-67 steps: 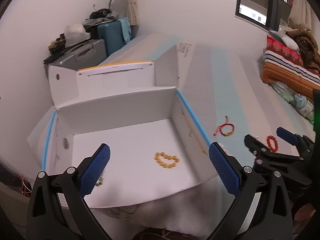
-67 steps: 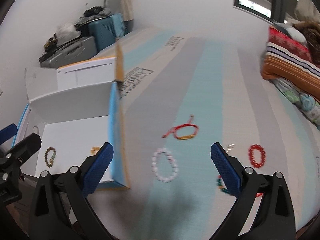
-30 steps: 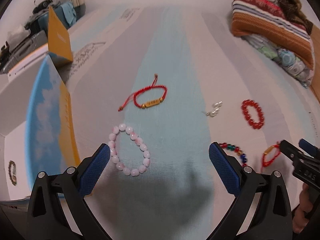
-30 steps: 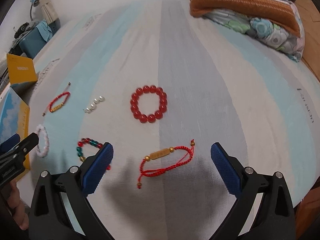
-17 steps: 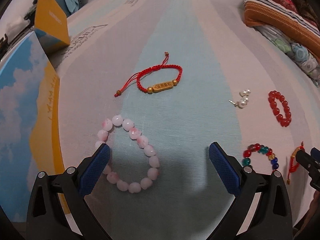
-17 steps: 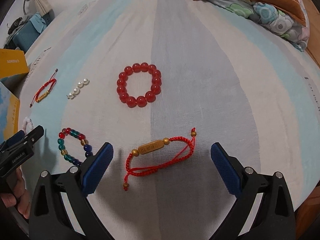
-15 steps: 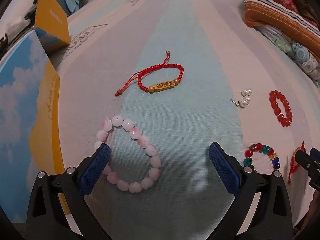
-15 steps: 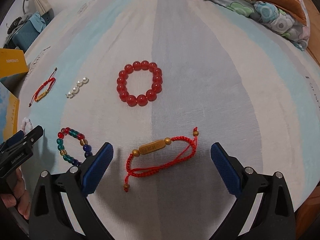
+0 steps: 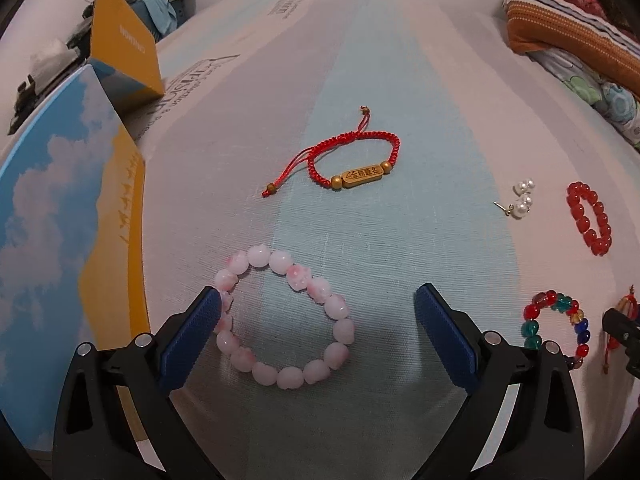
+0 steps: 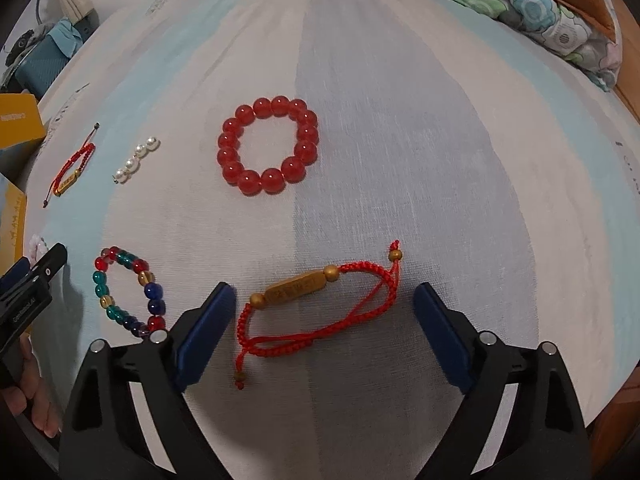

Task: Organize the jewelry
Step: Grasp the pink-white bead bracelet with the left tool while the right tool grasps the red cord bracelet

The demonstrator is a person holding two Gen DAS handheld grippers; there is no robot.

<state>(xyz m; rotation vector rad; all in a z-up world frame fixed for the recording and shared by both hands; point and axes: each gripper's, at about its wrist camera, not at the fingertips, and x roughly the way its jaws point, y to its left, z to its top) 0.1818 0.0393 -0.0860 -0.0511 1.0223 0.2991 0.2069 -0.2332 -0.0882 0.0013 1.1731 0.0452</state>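
My left gripper point(image 9: 320, 328) is open and low over a pink bead bracelet point(image 9: 282, 316) that lies between its blue pads, the left pad touching the beads. My right gripper point(image 10: 324, 328) is open and straddles a red cord bracelet with a gold tube bead point(image 10: 316, 304). A second red cord bracelet point(image 9: 352, 164), pearl earrings point(image 9: 520, 200), a red bead bracelet point(image 10: 268, 144) and a multicolour bead bracelet point(image 10: 128, 288) lie on the striped cloth point(image 9: 400, 80). The box point(image 9: 60, 208) with a sky-print side stands at the left.
A striped blanket and floral bedding point(image 9: 580, 48) lie at the far right. The box's yellow flap point(image 9: 124, 48) stands up at the far left. Luggage and clutter sit beyond it. The cloth's right edge drops off near my right gripper.
Both grippers left the box and swung right over the cloth, then moved lower and closer. The pink bracelet now sits between my left pads, the red cord bracelet between my right.
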